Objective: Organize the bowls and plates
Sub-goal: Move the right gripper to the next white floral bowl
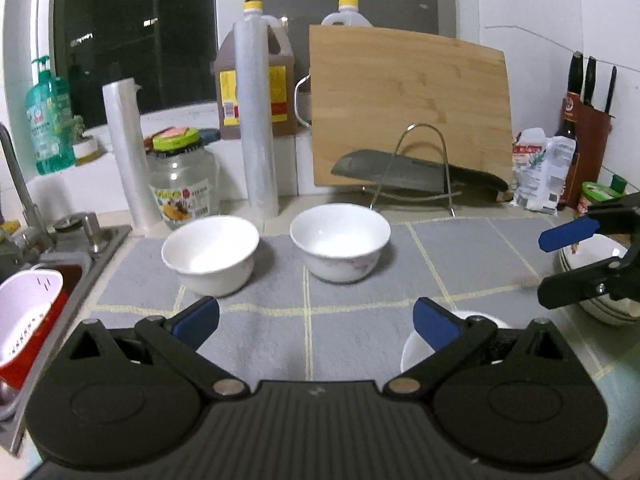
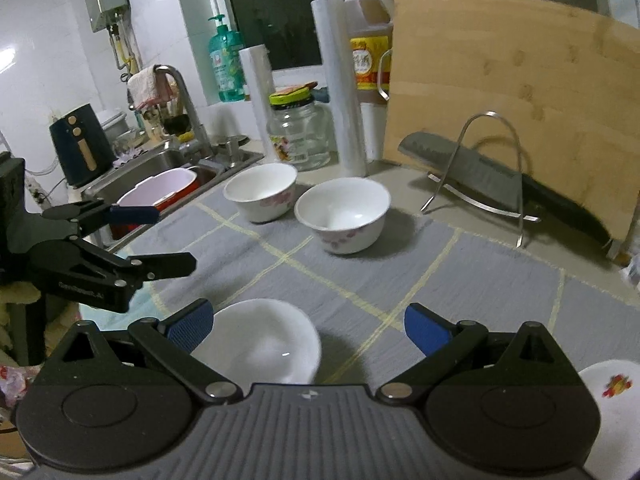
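White bowls stand upright, mouths up, on a grey mat with yellow grid lines.
Far left bowl [image 1: 211, 254], then flowered bowl [image 1: 340, 242]; near bowl [image 2: 262, 342] below the right gripper [image 2: 308, 326]. Left gripper [image 1: 316, 322] and right both spread wide, empty.

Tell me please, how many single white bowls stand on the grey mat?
3. Two stand side by side at the back: the left bowl and the right bowl. The near bowl sits by the right tongs. The plate stack may hide more.
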{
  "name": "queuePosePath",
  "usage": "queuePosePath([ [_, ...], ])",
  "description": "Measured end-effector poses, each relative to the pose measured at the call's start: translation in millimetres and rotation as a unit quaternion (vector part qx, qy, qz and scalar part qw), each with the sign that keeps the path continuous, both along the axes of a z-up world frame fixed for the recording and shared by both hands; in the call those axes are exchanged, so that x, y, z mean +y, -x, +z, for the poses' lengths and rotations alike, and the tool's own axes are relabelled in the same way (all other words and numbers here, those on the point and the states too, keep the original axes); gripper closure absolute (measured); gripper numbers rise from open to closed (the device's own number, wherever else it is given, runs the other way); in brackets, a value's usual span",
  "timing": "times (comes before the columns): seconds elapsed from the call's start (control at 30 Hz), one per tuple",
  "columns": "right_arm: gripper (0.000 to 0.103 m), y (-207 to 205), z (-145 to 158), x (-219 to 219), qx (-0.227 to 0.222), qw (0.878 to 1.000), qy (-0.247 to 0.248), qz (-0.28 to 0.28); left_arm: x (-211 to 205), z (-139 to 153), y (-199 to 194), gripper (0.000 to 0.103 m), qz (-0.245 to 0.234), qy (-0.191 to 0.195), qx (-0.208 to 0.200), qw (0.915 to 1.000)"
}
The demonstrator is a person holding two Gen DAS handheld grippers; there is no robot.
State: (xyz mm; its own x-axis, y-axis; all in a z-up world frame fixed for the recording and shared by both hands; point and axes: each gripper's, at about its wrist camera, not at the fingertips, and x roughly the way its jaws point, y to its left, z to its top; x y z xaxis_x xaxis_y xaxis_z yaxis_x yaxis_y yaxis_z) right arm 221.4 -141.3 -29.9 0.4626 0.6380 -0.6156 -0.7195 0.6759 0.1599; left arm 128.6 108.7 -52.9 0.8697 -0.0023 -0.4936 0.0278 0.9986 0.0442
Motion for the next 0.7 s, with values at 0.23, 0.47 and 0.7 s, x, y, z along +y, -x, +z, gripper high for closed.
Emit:
queuePosePath([
  [0.23, 0.0, -14.6, 9.1, 2.7, -0.021, 0.999, 0.019, -0.034, 5.9, 1.3, -23.2, 0.001, -0.001, 0.0, -0.006, 1.0],
  [0.47, 0.0, -33.7, 10.0, 20.1, -0.027, 0.996, 0.043, -0.071, 19.2, -15.0, -59.8, 0.001, -0.001, 0.02, 0.017, 0.9997],
  [0.7, 0.0, -49.0, 13.3, 37.3, -0.043, 0.993, 0.064, -0.092, 14.4, -27.5, -84.3, 0.001, -0.031, 0.012, 0.026, 0.9991],
])
